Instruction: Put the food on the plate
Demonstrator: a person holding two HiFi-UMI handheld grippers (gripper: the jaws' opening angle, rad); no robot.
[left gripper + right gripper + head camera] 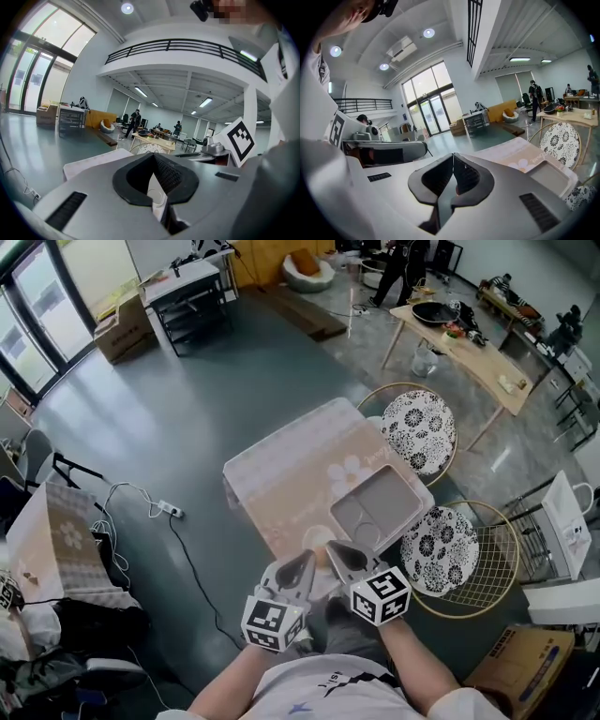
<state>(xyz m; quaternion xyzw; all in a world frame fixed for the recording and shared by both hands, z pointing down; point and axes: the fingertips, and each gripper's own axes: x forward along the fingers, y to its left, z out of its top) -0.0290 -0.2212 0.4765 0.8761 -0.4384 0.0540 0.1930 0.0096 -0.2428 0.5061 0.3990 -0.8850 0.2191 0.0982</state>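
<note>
A wide hall with a grey floor and tall glass doors surrounds a small counter under a pale cloth printed with flowers. Two wire-framed chairs with black-and-white floral cushions stand at its right side, one at the far corner and one at the near corner. A long wooden table stands well behind, and a power strip lies on the floor to the left.

A grey divided plate sits on the right part of the counter, its compartments bare. A person holds both tools over the counter's near edge. The left gripper and the right gripper hang side by side, tips close together. A pale, rounded piece of food lies on the cloth just between them, short of the plate.

In the left gripper view, the jaws are pressed together at the tips. In the right gripper view, the jaws also meet at the tips. A small orange patch shows through the hollow behind them; what it is cannot be made out.
</note>
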